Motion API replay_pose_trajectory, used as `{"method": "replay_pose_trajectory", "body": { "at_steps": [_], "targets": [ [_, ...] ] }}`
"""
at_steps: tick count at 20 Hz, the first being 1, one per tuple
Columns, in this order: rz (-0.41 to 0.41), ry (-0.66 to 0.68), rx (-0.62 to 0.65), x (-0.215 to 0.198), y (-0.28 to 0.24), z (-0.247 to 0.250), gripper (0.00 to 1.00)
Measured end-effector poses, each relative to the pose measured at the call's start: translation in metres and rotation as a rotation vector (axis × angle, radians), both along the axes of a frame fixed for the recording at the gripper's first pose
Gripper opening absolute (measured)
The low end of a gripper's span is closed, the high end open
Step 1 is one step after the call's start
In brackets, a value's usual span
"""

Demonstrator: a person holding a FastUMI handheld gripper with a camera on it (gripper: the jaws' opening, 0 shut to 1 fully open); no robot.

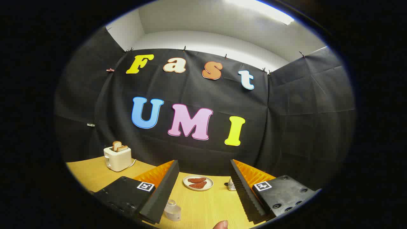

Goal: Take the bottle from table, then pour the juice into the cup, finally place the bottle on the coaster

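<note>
Yellow wood-grain tabletop point(203, 206) ran under the camera, backed by black cloth walls and a white ceiling with a bright light strip.

Of the task's things, little could be made out. A small clear cup point(172, 210) stood low between the fingers, close against the inner edge of the left one. A rounded reddish tip point(221, 224) poked up at the very bottom, between the fingers and nearer the right; it might have been the bottle's cap, but too little of it showed to tell. No coaster could be picked out.

The gripper point(203, 173) stood wide, its two fingers well apart with nothing held between them.

Beyond the fingertips sat a white plate point(198, 183) with two reddish-brown pieces on it. Just inside the right finger was a small silvery object point(231, 185). Farther off, beyond the left finger, a cream toaster point(117, 158) held two slices of toast.

By my judgement the first step, taking the bottle, was not yet done. The next move would call for tipping the view down to find the bottle, then bringing the spread fingers around its body before closing.
</note>
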State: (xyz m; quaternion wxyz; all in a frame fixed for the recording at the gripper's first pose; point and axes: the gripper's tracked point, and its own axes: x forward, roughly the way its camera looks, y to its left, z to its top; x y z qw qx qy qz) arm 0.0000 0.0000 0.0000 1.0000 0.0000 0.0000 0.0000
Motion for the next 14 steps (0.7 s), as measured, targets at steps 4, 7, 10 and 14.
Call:
{"method": "replay_pose_trajectory", "body": {
  "at_steps": [4, 7, 10, 14],
  "targets": [
    [0.005, -0.001, 0.007, -0.0024, 0.0040, 0.0003, 0.97],
    [0.006, -0.002, -0.001, -0.0036, 0.0056, 0.0011, 0.97],
    [0.005, -0.005, 0.004, -0.0053, 0.0049, 0.0043, 0.97],
    [0.014, -0.017, 0.006, -0.0082, 0.0082, 0.0093, 0.97]
  ]
}}
